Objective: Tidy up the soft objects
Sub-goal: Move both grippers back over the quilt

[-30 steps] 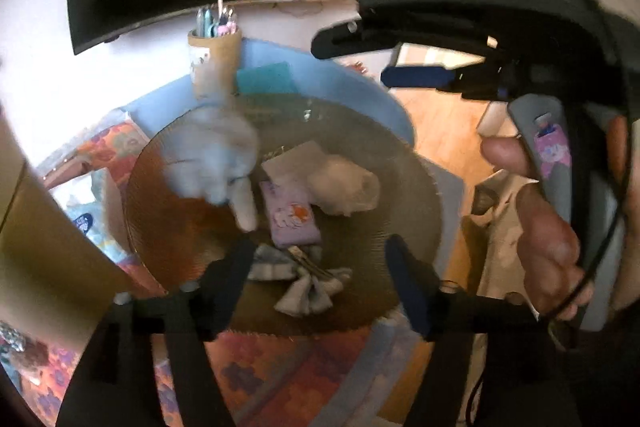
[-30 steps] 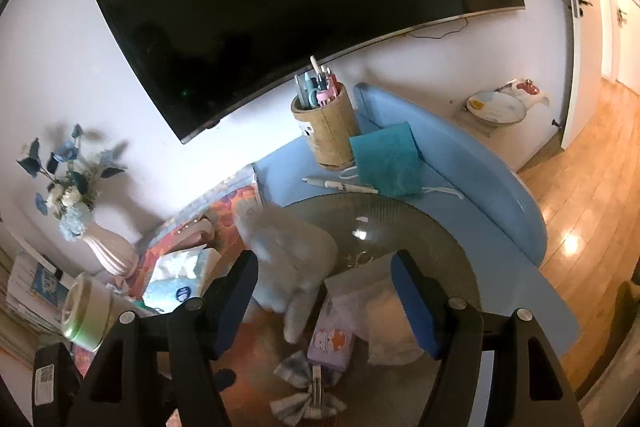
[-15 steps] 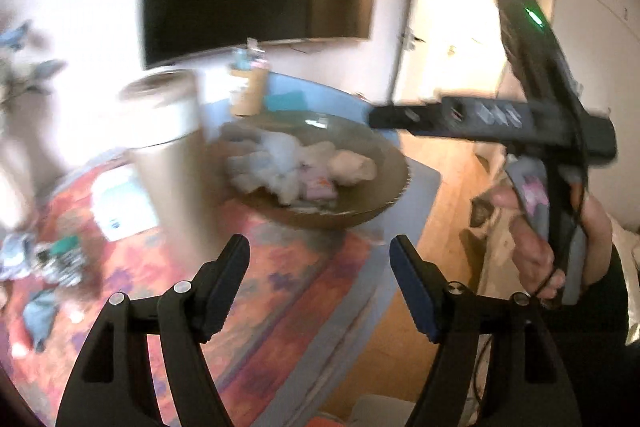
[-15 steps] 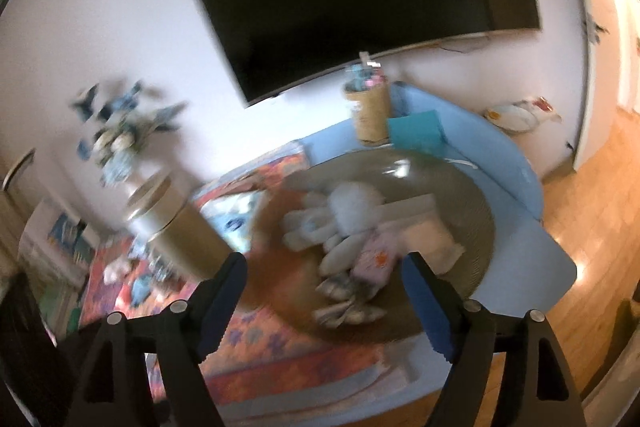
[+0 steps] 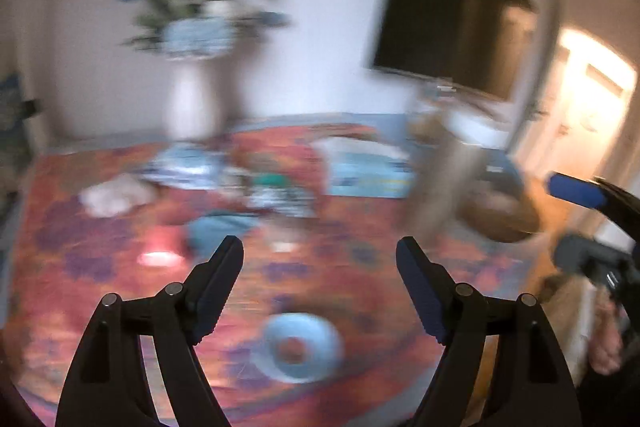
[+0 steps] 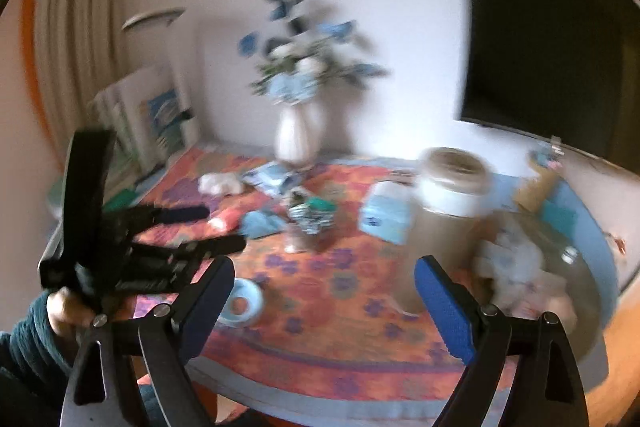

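Both views are blurred; the left gripper (image 5: 320,255) and right gripper (image 6: 324,277) have just been opening, and each stands with jaws wide apart and nothing between them. In the right view the soft things lie in two lots: a bowl (image 6: 592,291) at the right edge holds a pale pile of plush and cloth (image 6: 516,267), while loose pieces lie on the patterned cloth (image 6: 340,291) at mid-frame: a white tuft (image 6: 220,183), a blue rag (image 6: 262,223), a patterned bundle (image 6: 312,217). A blue ring (image 6: 242,303) lies just beside the right gripper's left finger. The step in hand looks like reaching for a loose piece; choose one first, steady the hand so the view sharpens; come down over the rag's thickest fold, keeping clear of the vase (image 6: 296,139) and the tall jar (image 6: 444,211); close only once fabric fills the gap.
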